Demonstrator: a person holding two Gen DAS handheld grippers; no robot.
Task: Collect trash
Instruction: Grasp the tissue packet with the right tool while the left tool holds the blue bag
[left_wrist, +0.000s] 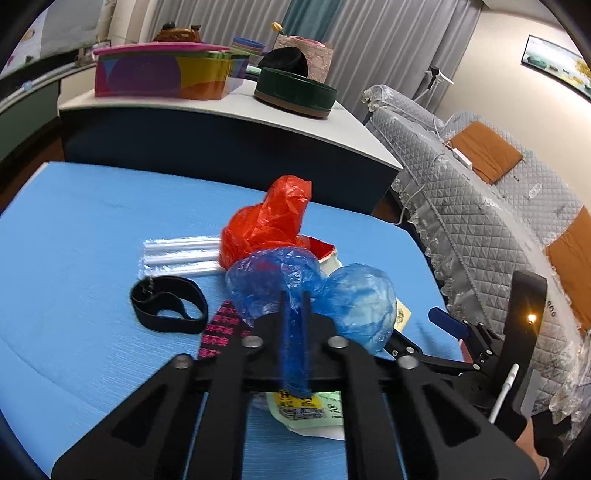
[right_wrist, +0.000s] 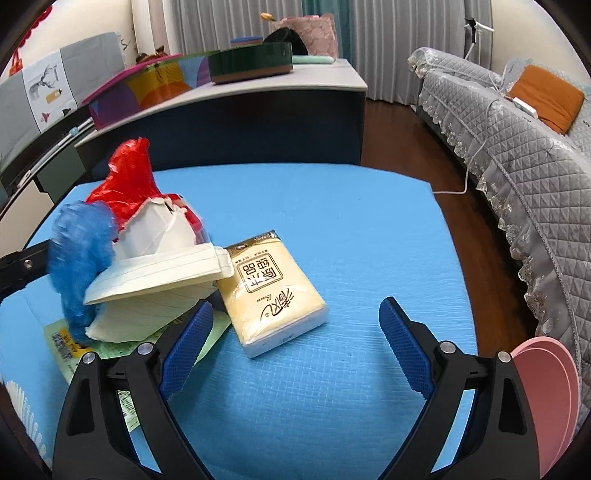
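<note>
So far: nothing visibly binned.
Left gripper (left_wrist: 294, 314): clenching blue plastic bag (left_wrist: 273, 280), frame centre.
Right gripper (right_wrist: 295, 343): hanging released, lower centre.
Remaining: red bag (left_wrist: 269, 221), tissue pack (right_wrist: 275, 291) lying on blue mat (left_wrist: 92, 240).

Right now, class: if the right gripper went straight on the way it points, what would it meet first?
Probably the tissue pack, lying just ahead between the open right gripper's fingers, left of centre. Depth is unclear; it might graze past onto bare blue mat.
</note>
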